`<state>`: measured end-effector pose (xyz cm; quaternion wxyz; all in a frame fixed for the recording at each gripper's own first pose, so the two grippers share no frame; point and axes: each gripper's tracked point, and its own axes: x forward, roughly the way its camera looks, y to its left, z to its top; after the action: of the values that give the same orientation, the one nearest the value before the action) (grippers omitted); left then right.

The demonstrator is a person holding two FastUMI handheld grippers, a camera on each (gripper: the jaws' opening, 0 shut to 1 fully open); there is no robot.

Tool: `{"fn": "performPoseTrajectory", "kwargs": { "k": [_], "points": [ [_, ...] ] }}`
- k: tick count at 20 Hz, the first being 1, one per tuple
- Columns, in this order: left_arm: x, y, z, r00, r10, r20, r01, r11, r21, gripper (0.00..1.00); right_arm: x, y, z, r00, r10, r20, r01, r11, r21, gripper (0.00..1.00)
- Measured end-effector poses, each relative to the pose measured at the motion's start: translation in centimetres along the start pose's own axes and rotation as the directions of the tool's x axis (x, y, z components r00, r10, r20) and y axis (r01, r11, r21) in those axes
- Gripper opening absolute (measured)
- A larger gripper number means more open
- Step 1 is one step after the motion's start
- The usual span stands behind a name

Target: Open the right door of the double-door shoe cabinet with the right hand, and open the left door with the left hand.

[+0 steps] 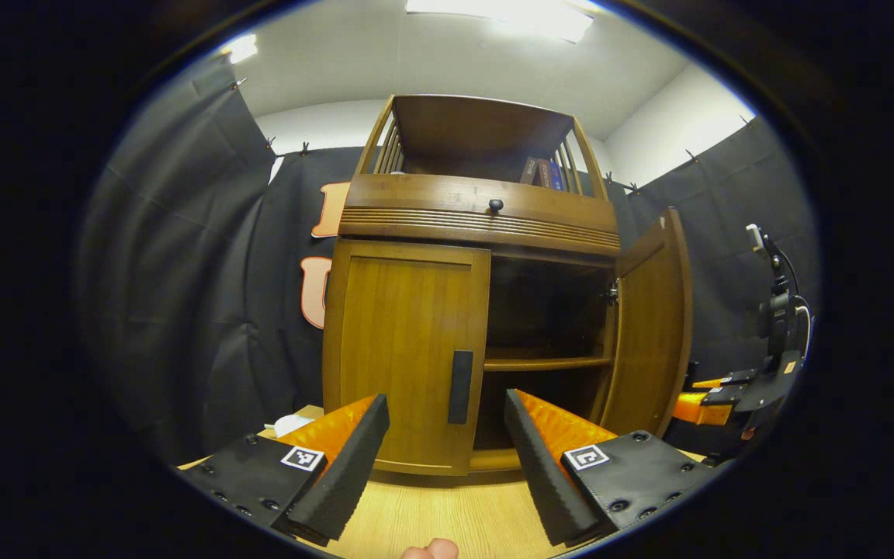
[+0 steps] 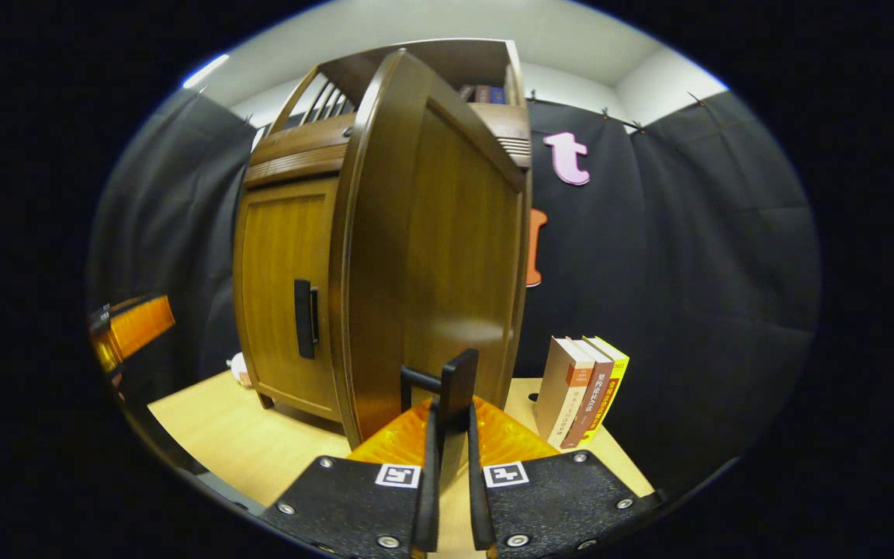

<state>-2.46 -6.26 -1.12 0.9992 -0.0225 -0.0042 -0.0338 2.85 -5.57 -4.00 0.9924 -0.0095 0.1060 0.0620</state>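
Note:
The wooden shoe cabinet stands on a light table. Its left door is closed, with a black vertical handle near its inner edge. My left gripper is open just in front of that handle, not touching it. The right door stands swung open, showing a dark inside with a shelf. In the right gripper view the right door fills the middle, and my right gripper is shut on its black handle. The left door stays closed behind it.
Three upright books stand on the table right of the cabinet. A drawer with a dark knob sits above the doors, with books on the top shelf. A white object lies left of the cabinet. The other gripper is beside the open door.

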Motion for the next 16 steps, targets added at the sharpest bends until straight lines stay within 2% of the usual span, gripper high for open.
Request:
{"fn": "performPoseTrajectory", "kwargs": {
  "k": [1,4,5,6,7,13,16],
  "points": [
    [-0.1,-0.1,-0.1,1.0,0.001,-0.002,-0.001,1.0,0.001,0.94,-0.5,-0.9,0.2,1.0,-0.003,0.011,0.003,1.0,0.024,0.14],
    [0.0,-0.1,0.0,1.0,0.012,-0.004,-0.012,1.0,0.006,0.96,-0.8,-4.6,-0.3,0.998,-0.066,0.015,0.065,0.998,0.012,0.07],
    [0.0,-0.2,-0.1,1.0,0.014,-0.003,-0.014,1.0,0.005,0.96,-0.9,-5.5,-0.2,0.996,-0.081,0.02,0.081,0.997,0.016,0.12],
    [0.0,-0.2,0.0,1.0,0.016,-0.003,-0.016,1.0,0.002,0.96,-1.0,-5.7,-0.3,0.997,-0.07,0.024,0.069,0.997,0.032,0.05],
    [-0.1,-0.2,-0.1,1.0,0.017,-0.005,-0.017,1.0,-0.001,0.96,-1.2,-6.0,-0.2,0.998,-0.059,0.033,0.057,0.997,0.046,0.05],
    [-0.5,0.5,-0.6,0.999,0.046,-0.014,-0.046,0.999,-0.003,0.94,-1.3,-8.1,0.0,0.997,0.059,0.043,-0.058,0.998,-0.016,0.05],
    [-0.6,1.1,-0.3,0.998,0.064,-0.01,-0.064,0.998,0.01,0.96,-1.1,-10.1,-0.1,0.992,0.116,0.045,-0.117,0.993,0.014,0.1]
  ]
}}
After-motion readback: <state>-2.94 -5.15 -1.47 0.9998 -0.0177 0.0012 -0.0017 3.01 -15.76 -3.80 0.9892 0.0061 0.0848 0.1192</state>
